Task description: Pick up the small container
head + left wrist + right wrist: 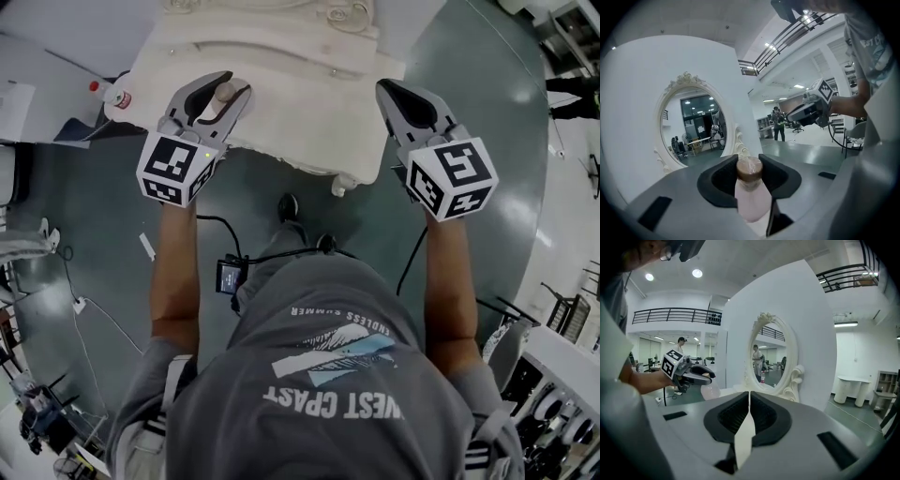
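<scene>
We grip the small container (751,201) in the left tool (234,84) at upper left, apparently clear of the bench (281,56); pickup looks complete. The right tool (749,397) is clenched, empty.

Bright, even indoor light falls from ceiling lamps (697,273) at eleven o'clock in the right gripper view. Both gripper views bulge like a fisheye, with black corners and bent straight lines. The small container (752,192), close to the camera, looks soft. The head view's glossy floor (506,112) carries pale glare toward two o'clock.
</scene>
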`<state>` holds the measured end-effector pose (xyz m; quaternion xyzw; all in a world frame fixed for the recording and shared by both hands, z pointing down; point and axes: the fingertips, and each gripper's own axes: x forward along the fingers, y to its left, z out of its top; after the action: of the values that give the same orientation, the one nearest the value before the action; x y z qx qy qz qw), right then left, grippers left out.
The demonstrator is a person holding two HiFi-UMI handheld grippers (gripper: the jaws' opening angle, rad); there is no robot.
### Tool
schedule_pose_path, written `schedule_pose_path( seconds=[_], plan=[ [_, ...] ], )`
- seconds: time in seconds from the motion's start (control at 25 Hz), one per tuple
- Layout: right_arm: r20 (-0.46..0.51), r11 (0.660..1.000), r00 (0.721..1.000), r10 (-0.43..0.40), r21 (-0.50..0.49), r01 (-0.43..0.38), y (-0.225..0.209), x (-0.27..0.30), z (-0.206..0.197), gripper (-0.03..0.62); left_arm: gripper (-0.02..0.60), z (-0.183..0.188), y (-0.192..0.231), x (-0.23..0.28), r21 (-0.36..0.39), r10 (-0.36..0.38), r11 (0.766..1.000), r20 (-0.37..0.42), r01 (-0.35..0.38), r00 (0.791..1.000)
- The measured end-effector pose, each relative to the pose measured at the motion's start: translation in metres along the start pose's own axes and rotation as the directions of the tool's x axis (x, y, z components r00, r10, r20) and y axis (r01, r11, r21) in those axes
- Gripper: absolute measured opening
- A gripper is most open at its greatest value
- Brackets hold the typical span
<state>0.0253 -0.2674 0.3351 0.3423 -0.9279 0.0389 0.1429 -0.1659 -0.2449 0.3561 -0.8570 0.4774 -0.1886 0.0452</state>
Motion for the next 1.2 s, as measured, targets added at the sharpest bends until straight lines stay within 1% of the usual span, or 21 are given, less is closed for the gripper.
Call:
schedule_pose_path(
  seconds=[0.32,0.6,0.92,1.2],
  plan=[
    [0.027,0.997,0.997,0.069,-0.042,-0.068,0.013,0.015,0.022,0.029,0.147,0.019,-0.004,-0.041,0.022,0.036,0.999,0.0,-0.036,0.999],
    [0.052,0.99,0.991,0.125,-0.068,-0.121,0.023,0.022,0.037,0.028,0.147,0.034,-0.01,-0.064,0.036,0.059,0.998,0.01,-0.059,0.998],
    [0.077,0.975,0.975,0.208,-0.101,-0.2,0.042,0.027,0.054,0.026,0.147,0.037,-0.016,-0.083,0.027,0.069,0.997,0.006,-0.069,0.998],
    [0.052,0.959,0.962,0.267,-0.117,-0.26,0.06,0.026,0.053,0.025,0.147,0.037,-0.023,-0.092,0.021,0.081,0.997,0.001,-0.081,0.997]
  ],
)
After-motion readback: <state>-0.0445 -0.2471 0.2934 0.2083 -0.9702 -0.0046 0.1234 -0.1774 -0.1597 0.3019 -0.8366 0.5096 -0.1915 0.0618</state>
